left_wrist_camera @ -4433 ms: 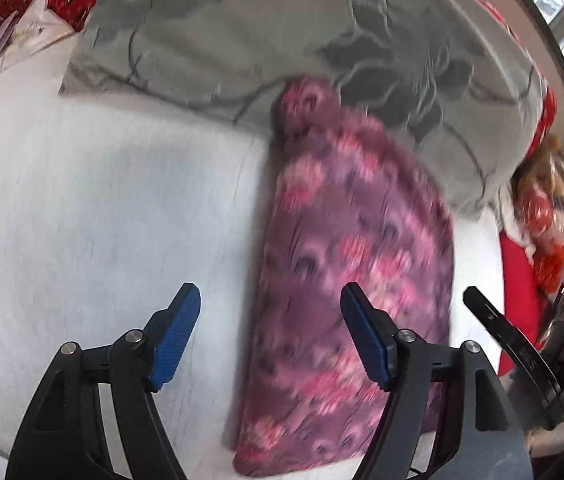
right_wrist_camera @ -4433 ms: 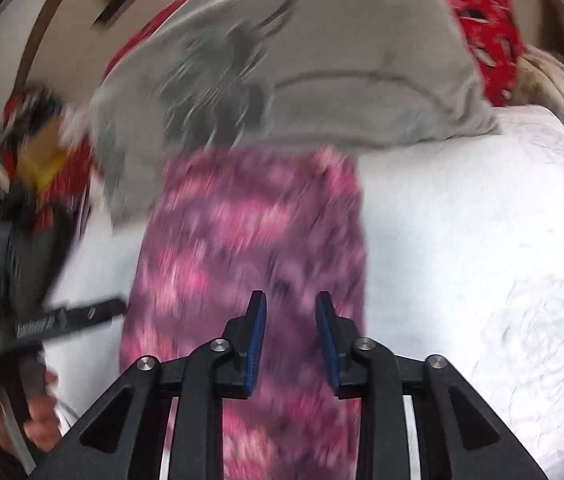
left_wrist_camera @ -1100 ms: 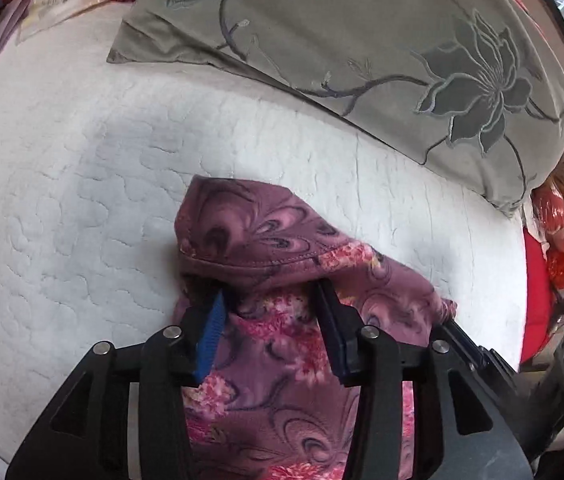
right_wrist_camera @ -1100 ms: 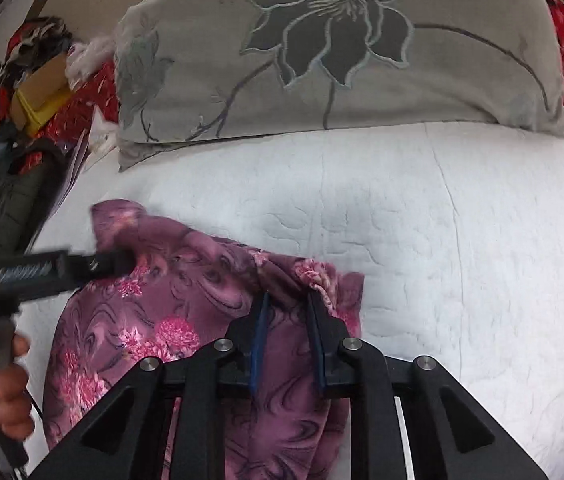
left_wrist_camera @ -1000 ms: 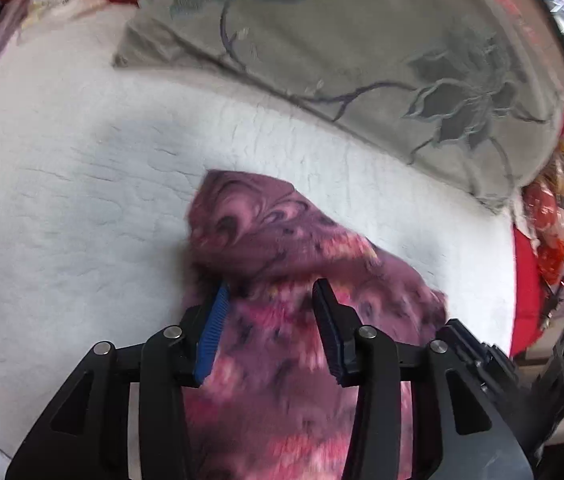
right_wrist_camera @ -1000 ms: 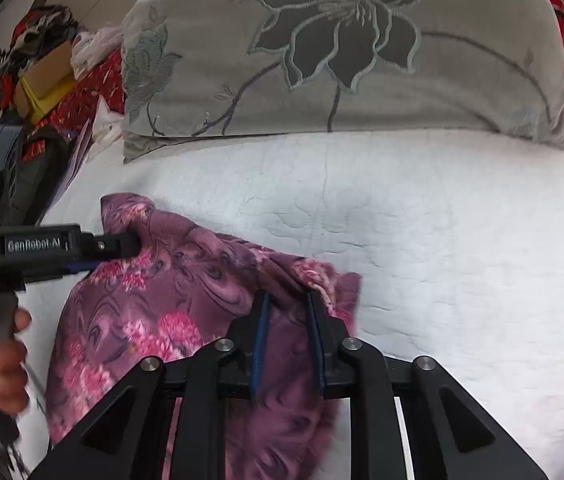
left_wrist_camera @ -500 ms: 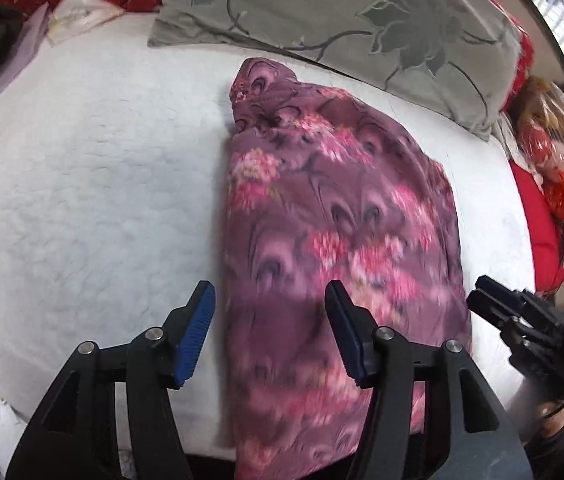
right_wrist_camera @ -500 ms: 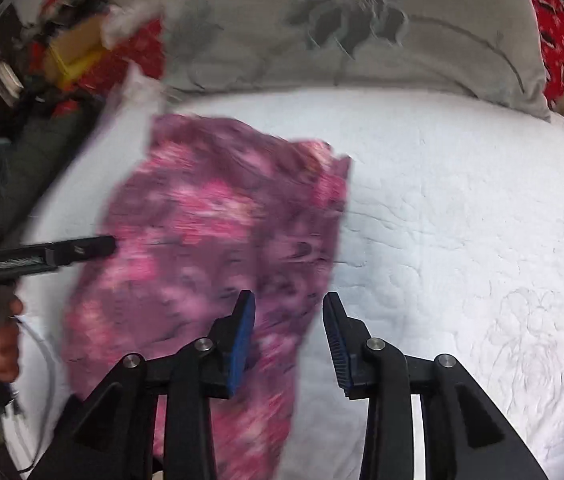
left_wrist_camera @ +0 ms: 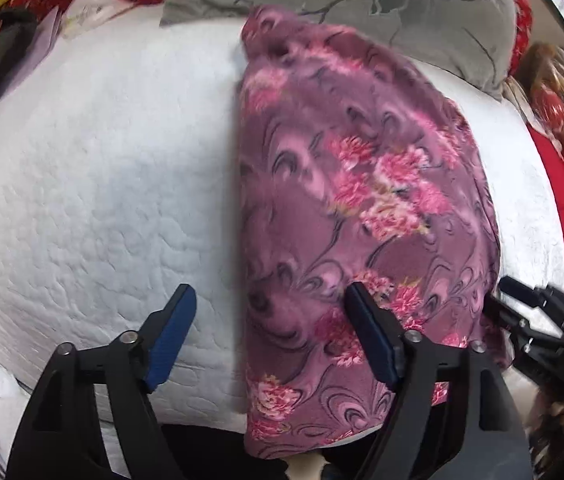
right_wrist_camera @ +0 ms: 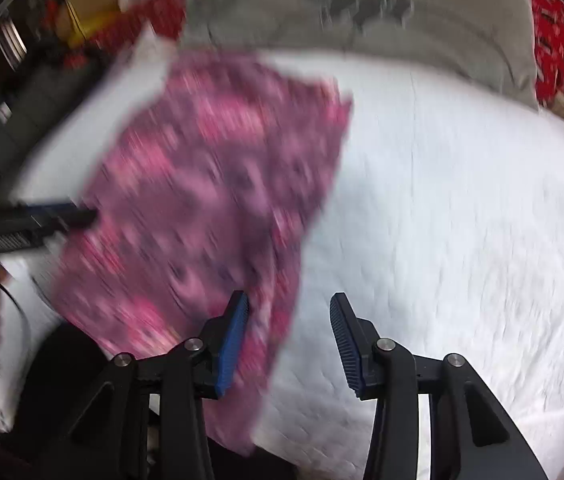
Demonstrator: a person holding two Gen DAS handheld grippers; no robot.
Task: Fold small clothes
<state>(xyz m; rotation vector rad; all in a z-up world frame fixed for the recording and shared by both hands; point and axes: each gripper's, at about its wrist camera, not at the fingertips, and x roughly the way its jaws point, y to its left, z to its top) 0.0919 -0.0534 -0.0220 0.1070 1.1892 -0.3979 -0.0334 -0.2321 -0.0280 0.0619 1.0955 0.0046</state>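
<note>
White quilted bedding covers the bed, and the purple floral garment lies spread flat on it, running from the near edge of the bed up to the grey flowered pillow, whose lower edge its far end overlaps.

Only the left wrist view is sharp: it shows the garment's swirl-and-rose print, a bunched knot of cloth at the end nearest the pillow, and the near hem hanging a little over the bed edge. It also shows red patterned fabric beyond the garment's right side. The right wrist view is smeared by motion, so the garment reads only as a pink-purple patch, but it gives the bare bedding to the garment's right and a yellow box among clutter left of the pillow.

The other gripper's body is cut off at each frame edge, and the clutter left of the pillow is too blurred to name.

The left gripper stands wide apart, empty, hovering over the garment's left edge near the bed's near side. The right gripper is likewise spread and holds nothing, over the garment's right edge.
</note>
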